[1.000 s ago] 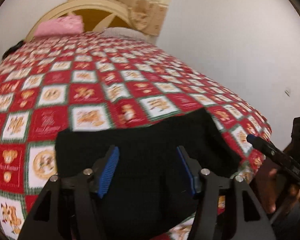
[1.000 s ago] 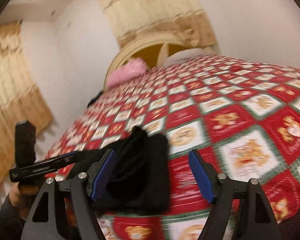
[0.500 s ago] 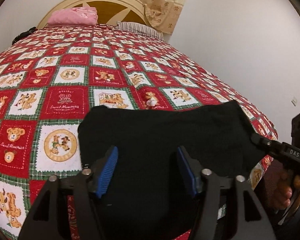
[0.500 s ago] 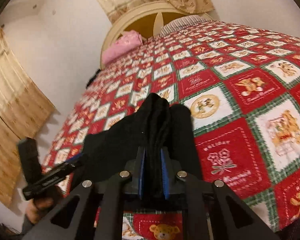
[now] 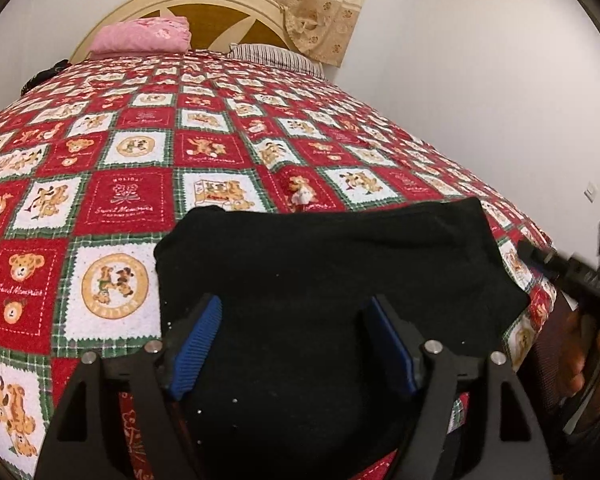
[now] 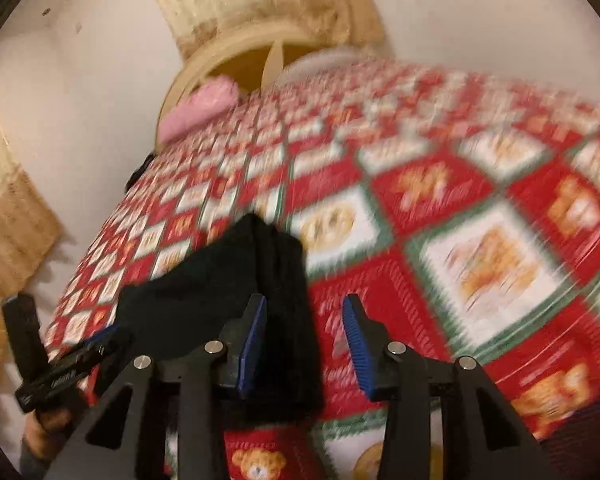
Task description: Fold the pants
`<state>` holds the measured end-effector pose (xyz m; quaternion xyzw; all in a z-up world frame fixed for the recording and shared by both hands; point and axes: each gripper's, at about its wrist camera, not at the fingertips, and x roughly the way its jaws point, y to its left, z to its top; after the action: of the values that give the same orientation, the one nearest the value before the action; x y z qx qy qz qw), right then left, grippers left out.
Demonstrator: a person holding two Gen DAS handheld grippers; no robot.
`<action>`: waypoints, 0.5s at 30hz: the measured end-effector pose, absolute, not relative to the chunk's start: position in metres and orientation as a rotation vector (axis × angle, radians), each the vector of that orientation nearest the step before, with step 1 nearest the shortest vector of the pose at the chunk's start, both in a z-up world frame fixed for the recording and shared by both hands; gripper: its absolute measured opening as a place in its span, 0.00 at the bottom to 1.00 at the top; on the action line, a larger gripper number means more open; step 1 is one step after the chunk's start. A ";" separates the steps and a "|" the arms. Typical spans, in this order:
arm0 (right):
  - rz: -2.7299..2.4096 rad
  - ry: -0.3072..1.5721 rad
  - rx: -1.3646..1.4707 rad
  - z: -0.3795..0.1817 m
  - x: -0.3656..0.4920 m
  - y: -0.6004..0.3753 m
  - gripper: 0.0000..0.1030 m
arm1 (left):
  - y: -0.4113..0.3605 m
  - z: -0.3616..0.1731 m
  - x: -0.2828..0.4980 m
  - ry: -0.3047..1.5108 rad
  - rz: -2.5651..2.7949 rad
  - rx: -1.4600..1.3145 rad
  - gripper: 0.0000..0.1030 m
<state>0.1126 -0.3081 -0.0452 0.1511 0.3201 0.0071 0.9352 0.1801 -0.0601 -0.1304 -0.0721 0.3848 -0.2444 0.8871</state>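
The black pants (image 5: 332, 264) lie folded into a compact rectangle on the red patchwork quilt (image 5: 132, 196), near the bed's front edge. My left gripper (image 5: 296, 340) is open and hovers just over the near part of the pants, holding nothing. In the right wrist view, which is motion-blurred, the pants (image 6: 236, 280) lie as a thick folded stack. My right gripper (image 6: 306, 336) is open with the stack's right edge between its blue pads (image 6: 252, 340), not clamped. The right gripper also shows at the right edge of the left wrist view (image 5: 572, 280).
A pink pillow (image 5: 140, 36) and a striped pillow (image 5: 276, 54) lie by the wooden headboard (image 5: 204, 12) at the far end. White walls stand to the right. Beige curtains (image 6: 12, 208) hang at the left. The quilt's front edge drops off just below the pants.
My right gripper closed on the stack's edge half a second ago and has now opened and let it go, shifting right. My left gripper stayed open over the pants.
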 end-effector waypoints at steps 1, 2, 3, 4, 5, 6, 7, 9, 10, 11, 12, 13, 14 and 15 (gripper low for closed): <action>0.045 0.629 0.289 -0.037 0.113 -0.301 0.41 | -0.061 -0.131 0.180 0.801 -0.509 -0.148 0.77; 0.075 0.614 0.271 -0.032 0.115 -0.295 0.44 | -0.061 -0.131 0.179 0.802 -0.507 -0.143 0.77; 0.134 0.602 0.244 -0.026 0.119 -0.283 0.51 | -0.062 -0.131 0.179 0.803 -0.505 -0.140 0.77; 0.179 0.599 0.230 -0.024 0.121 -0.274 0.53 | -0.062 -0.131 0.179 0.804 -0.505 -0.139 0.77; 0.240 0.598 0.211 -0.024 0.126 -0.263 0.55 | -0.062 -0.131 0.179 0.805 -0.504 -0.140 0.77; 0.267 0.599 0.194 -0.025 0.130 -0.255 0.55 | -0.062 -0.131 0.179 0.808 -0.503 -0.139 0.79; 0.273 0.602 0.158 -0.029 0.136 -0.245 0.55 | -0.061 -0.132 0.179 0.810 -0.498 -0.137 0.81; 0.219 0.634 0.103 -0.041 0.149 -0.237 0.55 | -0.060 -0.132 0.179 0.811 -0.484 -0.131 0.91; 0.203 0.669 0.108 -0.048 0.156 -0.238 0.55 | -0.060 -0.133 0.179 0.814 -0.485 -0.130 0.91; 0.173 0.728 0.134 -0.059 0.167 -0.245 0.55 | -0.060 -0.134 0.180 0.817 -0.485 -0.127 0.91; 0.152 0.763 0.165 -0.068 0.172 -0.252 0.55 | -0.059 -0.135 0.180 0.819 -0.483 -0.124 0.91; 0.156 0.780 0.208 -0.074 0.175 -0.261 0.55 | -0.059 -0.136 0.180 0.820 -0.481 -0.122 0.91; 0.180 0.776 0.252 -0.078 0.175 -0.270 0.55 | -0.058 -0.137 0.181 0.823 -0.481 -0.123 0.91; 0.195 0.774 0.265 -0.078 0.173 -0.275 0.55 | -0.058 -0.138 0.181 0.824 -0.482 -0.124 0.91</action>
<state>0.1733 -0.2749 -0.0776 0.1284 0.3756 0.0944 0.9130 0.1811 -0.0582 -0.1379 -0.0598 0.3963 -0.2317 0.8864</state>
